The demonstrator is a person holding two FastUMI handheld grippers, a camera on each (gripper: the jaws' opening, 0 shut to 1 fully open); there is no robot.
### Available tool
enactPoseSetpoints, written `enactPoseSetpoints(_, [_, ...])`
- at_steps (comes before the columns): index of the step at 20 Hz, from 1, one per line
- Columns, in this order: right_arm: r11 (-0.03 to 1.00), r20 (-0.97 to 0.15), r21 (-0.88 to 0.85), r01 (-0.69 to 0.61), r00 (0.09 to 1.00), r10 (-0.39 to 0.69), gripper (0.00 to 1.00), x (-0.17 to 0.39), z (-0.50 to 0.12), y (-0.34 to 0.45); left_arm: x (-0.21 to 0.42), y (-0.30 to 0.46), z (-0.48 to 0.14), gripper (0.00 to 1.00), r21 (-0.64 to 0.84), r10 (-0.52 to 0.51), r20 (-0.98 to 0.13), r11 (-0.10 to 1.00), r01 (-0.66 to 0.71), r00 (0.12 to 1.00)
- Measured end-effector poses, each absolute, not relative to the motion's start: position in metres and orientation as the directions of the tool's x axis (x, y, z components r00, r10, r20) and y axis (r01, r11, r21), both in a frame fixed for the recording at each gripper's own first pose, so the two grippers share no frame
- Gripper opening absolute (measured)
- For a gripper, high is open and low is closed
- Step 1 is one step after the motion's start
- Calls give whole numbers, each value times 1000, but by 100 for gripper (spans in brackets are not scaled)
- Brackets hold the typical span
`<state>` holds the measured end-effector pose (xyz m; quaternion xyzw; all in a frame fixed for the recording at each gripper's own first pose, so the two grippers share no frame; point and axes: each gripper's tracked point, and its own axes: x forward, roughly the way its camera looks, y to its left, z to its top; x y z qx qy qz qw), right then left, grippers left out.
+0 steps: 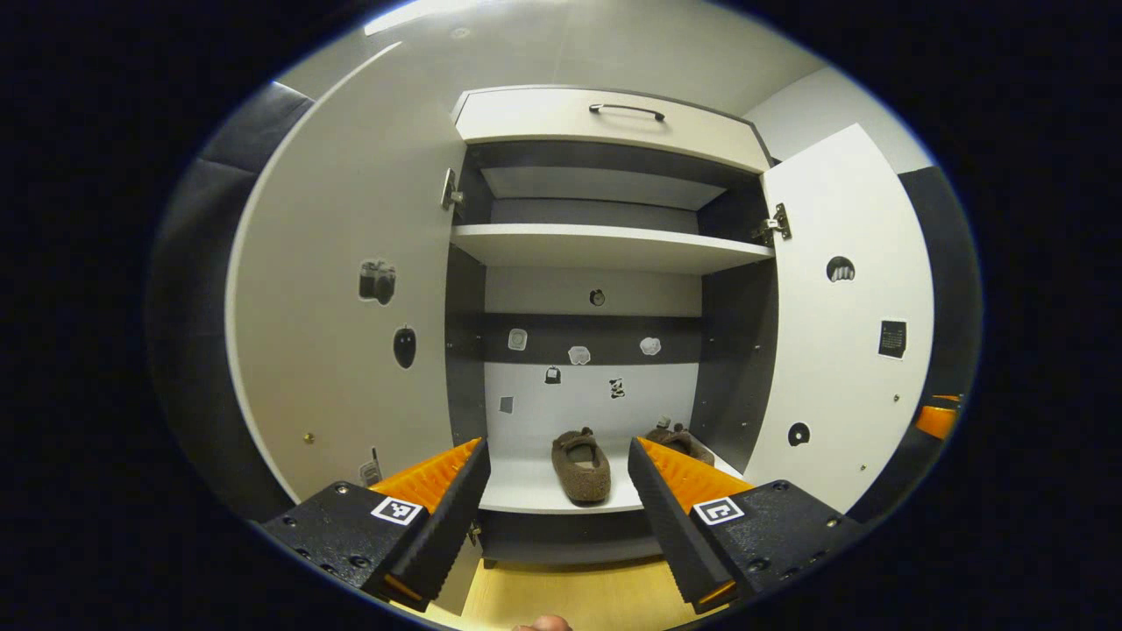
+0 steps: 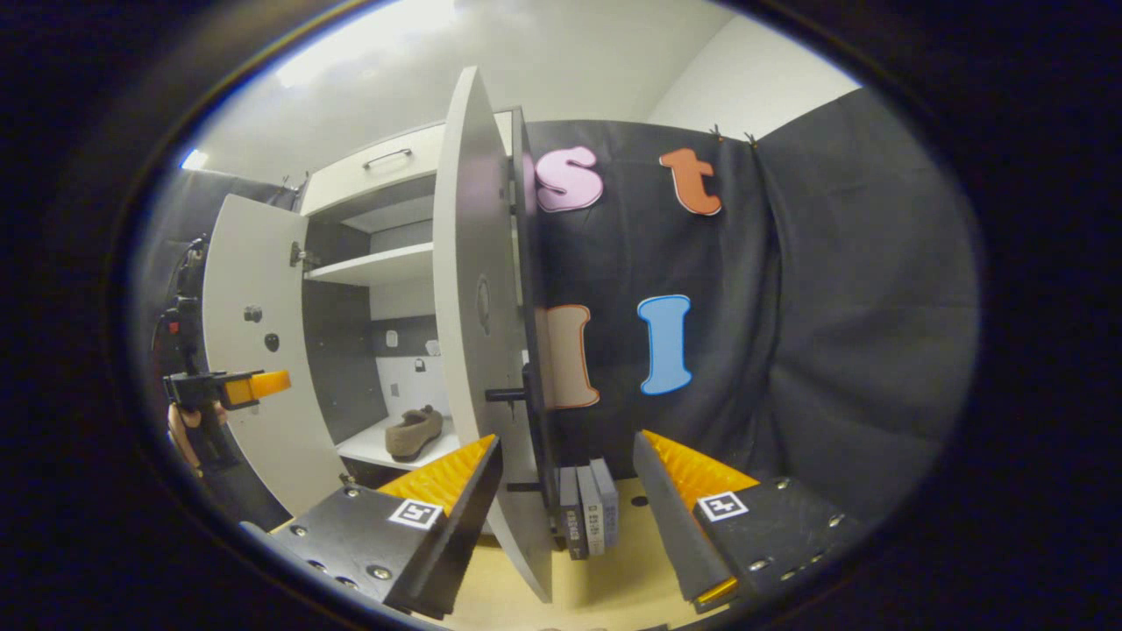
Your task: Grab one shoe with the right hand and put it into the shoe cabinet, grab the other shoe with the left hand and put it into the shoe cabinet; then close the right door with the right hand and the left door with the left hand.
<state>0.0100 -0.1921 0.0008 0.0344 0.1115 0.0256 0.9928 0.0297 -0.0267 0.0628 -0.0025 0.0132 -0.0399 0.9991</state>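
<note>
The shoe cabinet [image 1: 605, 254] stands with both doors wide open. Two brown fuzzy shoes lie on its bottom shelf [image 1: 526, 486]: one shoe [image 1: 580, 464] near the middle, the other shoe [image 1: 682, 441] at the right, partly behind a finger. My left gripper [image 1: 558, 491] is open and empty in front of that shelf, between the left door [image 1: 351, 307] and the right door [image 1: 841, 333]. In the right gripper view, the right gripper [image 2: 565, 491] is open and empty. The right door [image 2: 478, 350] is edge-on just ahead, its edge lined up between the fingers. One shoe [image 2: 414, 434] shows inside.
The cabinet has a drawer [image 1: 605, 114] on top and an upper shelf [image 1: 605, 245]. A few upright books [image 2: 587, 517] stand on the wooden floor [image 2: 605, 570] behind the right door. A hand holds the left gripper [image 2: 259, 384] beside the left door [image 2: 250, 350].
</note>
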Motion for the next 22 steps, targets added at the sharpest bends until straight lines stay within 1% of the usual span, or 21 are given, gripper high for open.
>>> enactPoseSetpoints(1, [996, -222, 74, -51, 973, 67, 90, 17, -1, -188, 20, -25, 63, 94, -24, -77, -22, 997, 77, 997])
enactPoseSetpoints(2, [996, -222, 74, -60, 972, 75, 90, 21, -3, -185, 11, -21, 63, 96, -38, -68, -19, 997, 67, 997])
enactPoseSetpoints(5, [993, -227, 66, -95, 968, 108, 90, 23, -3, -179, -13, 3, 61, 96, -41, -8, -22, 999, 7, 1000])
enactPoseSetpoints(6, [993, -226, 58, -102, 968, 113, 90, 23, -2, -180, -21, 12, 62, 100, -39, 17, -17, 999, -17, 1000])
enactPoseSetpoints(8, [992, -223, 57, -109, 968, 119, 90, 24, -2, -182, -34, 29, 65, 93, -32, 65, -3, 997, -65, 998])
enactPoseSetpoints(9, [992, -227, 64, -108, 967, 120, 90, 26, -2, -182, -40, 39, 67, 96, -27, 91, 2, 996, -91, 996])
enactPoseSetpoints(10, [994, -230, 59, -97, 967, 108, 90, 27, -4, -186, -47, 49, 68, 96, -22, 115, 5, 993, -115, 993])
enactPoseSetpoints(11, [995, -235, 47, -92, 967, 101, 90, 27, -6, -191, -53, 60, 68, 93, -18, 140, 6, 990, -140, 990])
enactPoseSetpoints(13, [994, -245, 46, -96, 964, 105, 90, 29, -9, -192, -65, 83, 65, 93, -13, 192, 2, 981, -192, 981])
enactPoseSetpoints(14, [993, -251, 56, -107, 961, 118, 90, 30, -12, -187, -69, 95, 63, 96, -12, 218, -4, 976, -219, 976])
enactPoseSetpoints(15, [991, -258, 63, -118, 957, 130, 90, 31, -13, -183, -76, 108, 61, 93, -11, 245, -10, 969, -245, 969])
enactPoseSetpoints(16, [990, -262, 55, -130, 955, 140, 91, 32, -15, -182, -81, 121, 58, 96, -9, 267, -17, 964, -267, 964])
enactPoseSetpoints(17, [988, -265, 44, -149, 952, 156, 89, 32, -15, -180, -86, 132, 54, 96, -9, 284, -25, 959, -284, 959])
enactPoseSetpoints(18, [986, -267, 39, -161, 949, 166, 89, 32, -14, -179, -89, 141, 50, 93, -11, 290, -36, 957, -290, 956])
enactPoseSetpoints(19, [985, -270, 43, -170, 947, 175, 89, 32, -14, -177, -90, 148, 44, 93, -16, 291, -50, 956, -292, 955])
enactPoseSetpoints(20, [983, -272, 51, -176, 945, 183, 89, 31, -15, -175, -91, 156, 38, 96, -19, 290, -63, 956, -292, 955])
enactPoseSetpoints(21, [982, -271, 61, -179, 944, 188, 89, 31, -15, -172, -89, 162, 35, 97, -20, 292, -71, 956, -294, 954])
enactPoseSetpoints(22, [981, -268, 64, -181, 944, 192, 89, 31, -15, -168, -87, 168, 32, 94, -15, 297, -73, 954, -298, 952])
